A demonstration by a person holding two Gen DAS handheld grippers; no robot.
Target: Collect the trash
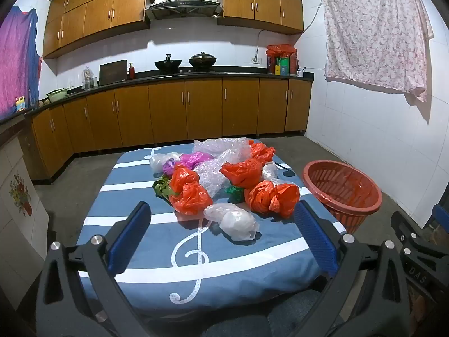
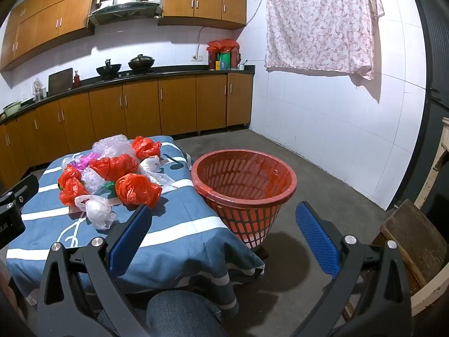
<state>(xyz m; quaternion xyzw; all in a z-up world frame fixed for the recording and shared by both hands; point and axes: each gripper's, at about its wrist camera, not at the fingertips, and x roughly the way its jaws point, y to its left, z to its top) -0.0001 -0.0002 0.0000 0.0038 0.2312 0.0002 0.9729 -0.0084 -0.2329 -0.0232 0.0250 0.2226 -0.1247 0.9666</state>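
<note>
A heap of crumpled plastic bags lies on a table with a blue striped cloth: several orange bags, bubble wrap, a pink bag, and a clear white bag nearest me. A red plastic basket lined with a red bag stands right of the table. My left gripper is open and empty, just short of the clear bag. My right gripper is open and empty, held above the table's right edge before the basket.
Wooden kitchen cabinets and a dark counter with woks run along the back wall. A floral cloth hangs on the right wall. A wooden stool stands at the right. My knee is below.
</note>
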